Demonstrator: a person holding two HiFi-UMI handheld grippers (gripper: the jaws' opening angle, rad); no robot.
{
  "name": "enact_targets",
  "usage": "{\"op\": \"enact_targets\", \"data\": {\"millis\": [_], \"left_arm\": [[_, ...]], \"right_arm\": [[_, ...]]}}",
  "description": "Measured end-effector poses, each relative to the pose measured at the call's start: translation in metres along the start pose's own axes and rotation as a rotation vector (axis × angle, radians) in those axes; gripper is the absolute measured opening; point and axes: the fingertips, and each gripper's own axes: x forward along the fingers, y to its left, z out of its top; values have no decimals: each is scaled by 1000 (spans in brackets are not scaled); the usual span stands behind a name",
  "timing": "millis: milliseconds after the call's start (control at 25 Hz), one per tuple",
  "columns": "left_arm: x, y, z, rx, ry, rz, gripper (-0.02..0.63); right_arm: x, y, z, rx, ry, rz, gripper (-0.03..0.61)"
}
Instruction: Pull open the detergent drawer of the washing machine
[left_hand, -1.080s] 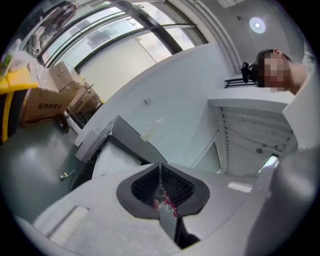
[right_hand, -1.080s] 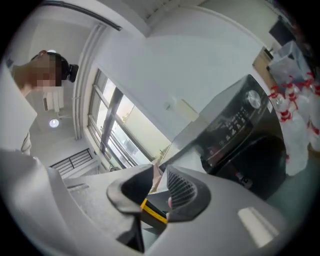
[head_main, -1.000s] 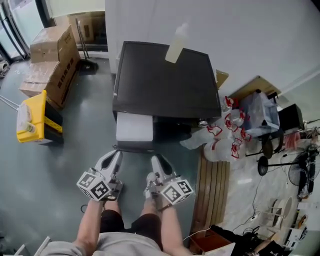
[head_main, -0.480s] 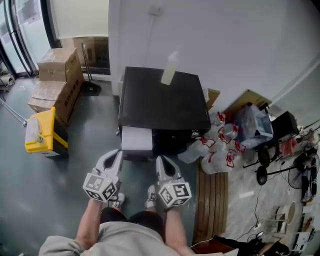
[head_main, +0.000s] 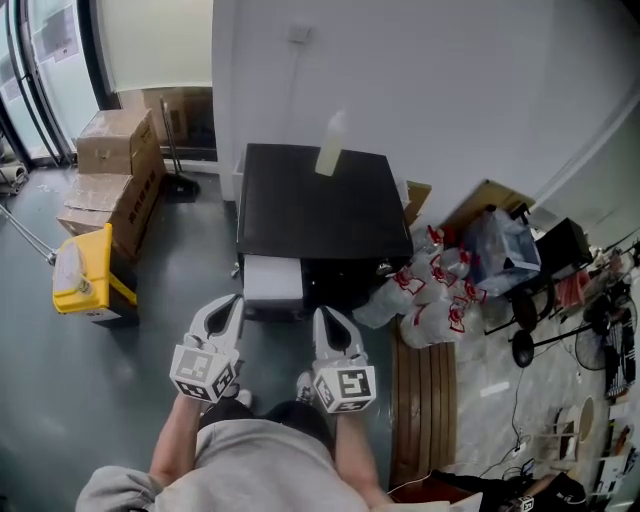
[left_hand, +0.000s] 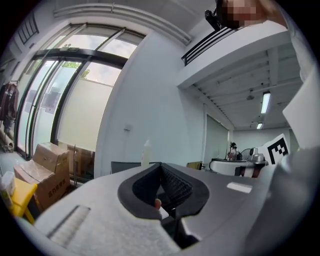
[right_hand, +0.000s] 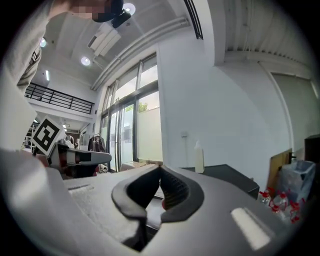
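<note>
Washing machine (head_main: 320, 200) with a dark top stands against the white wall in the head view, with a pale bottle (head_main: 331, 145) upright near its back edge. Its detergent drawer (head_main: 272, 279) juts out white at the left end of the front, already pulled open. Short of it, over the grey floor, the left gripper (head_main: 232, 302) and the right gripper (head_main: 322, 316) hang side by side, pointing towards the machine and clear of the drawer. Cardboard boxes (head_main: 110, 165) and a yellow container (head_main: 85, 270) sit to the left, and plastic bags (head_main: 430, 300) lie to the right.

In the left gripper view, the left gripper (left_hand: 161, 166) has its jaws pressed tip to tip with nothing between them. Beyond them are the bottle (left_hand: 145, 152) and the cardboard boxes (left_hand: 47, 162).

In the right gripper view, the right gripper (right_hand: 160, 168) is likewise closed and empty. Past it the bottle (right_hand: 199, 157) stands on the machine's dark top (right_hand: 232, 179), with plastic bags (right_hand: 295, 186) at the far right.
</note>
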Motion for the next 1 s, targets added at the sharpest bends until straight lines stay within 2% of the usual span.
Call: {"op": "enact_targets", "data": {"millis": [320, 1000], "left_arm": [[0, -2, -3, 83, 10, 1, 9], [5, 6, -6, 87, 10, 10, 9]], "right_arm": [[2, 2, 1, -31, -6, -4, 5], [12, 0, 0, -45, -6, -1, 5]]}}
